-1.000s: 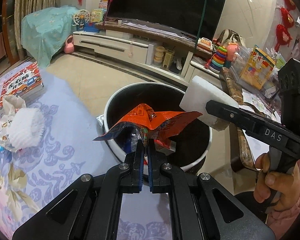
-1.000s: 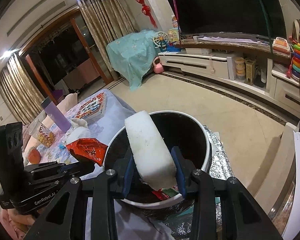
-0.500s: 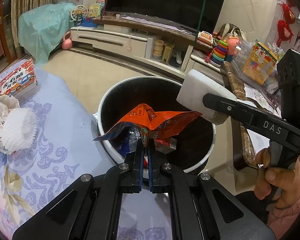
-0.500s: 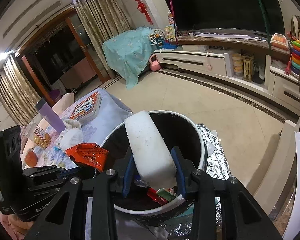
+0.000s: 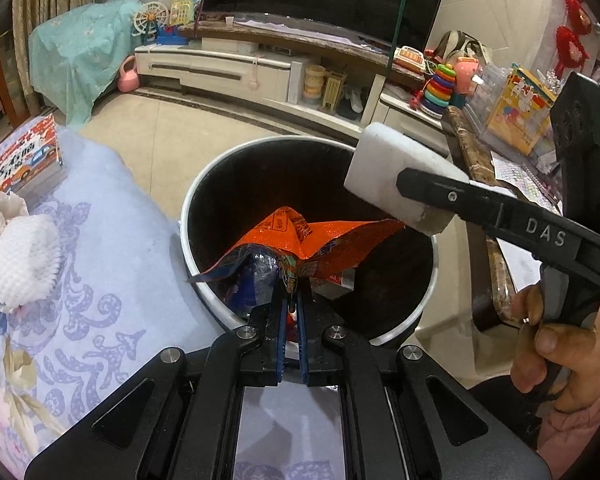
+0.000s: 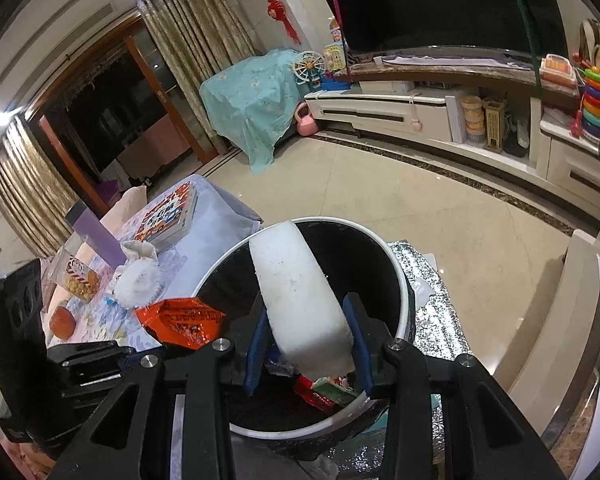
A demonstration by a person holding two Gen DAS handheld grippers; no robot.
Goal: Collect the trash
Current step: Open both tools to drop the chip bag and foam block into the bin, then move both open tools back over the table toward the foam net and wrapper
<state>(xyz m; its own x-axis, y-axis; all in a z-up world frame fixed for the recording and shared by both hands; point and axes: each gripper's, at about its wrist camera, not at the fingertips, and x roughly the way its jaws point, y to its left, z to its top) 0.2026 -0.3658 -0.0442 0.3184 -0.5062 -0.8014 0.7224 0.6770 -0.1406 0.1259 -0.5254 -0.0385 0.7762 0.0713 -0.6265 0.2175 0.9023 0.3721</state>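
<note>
Trash shows as two held pieces: one orange snack wrapper (image 5: 316, 240) pinched in the left gripper (image 5: 292, 300), and one white foam block (image 6: 300, 296) between the right gripper (image 6: 308, 356) pads, whose jaws are opening. Both hang over one black bin (image 5: 204, 216), the block at 2 o'clock of the wrapper. "DAS" reads on the right gripper; one white mesh sleeve (image 5: 24, 260) lies on the desk (image 5: 112, 264).
</note>
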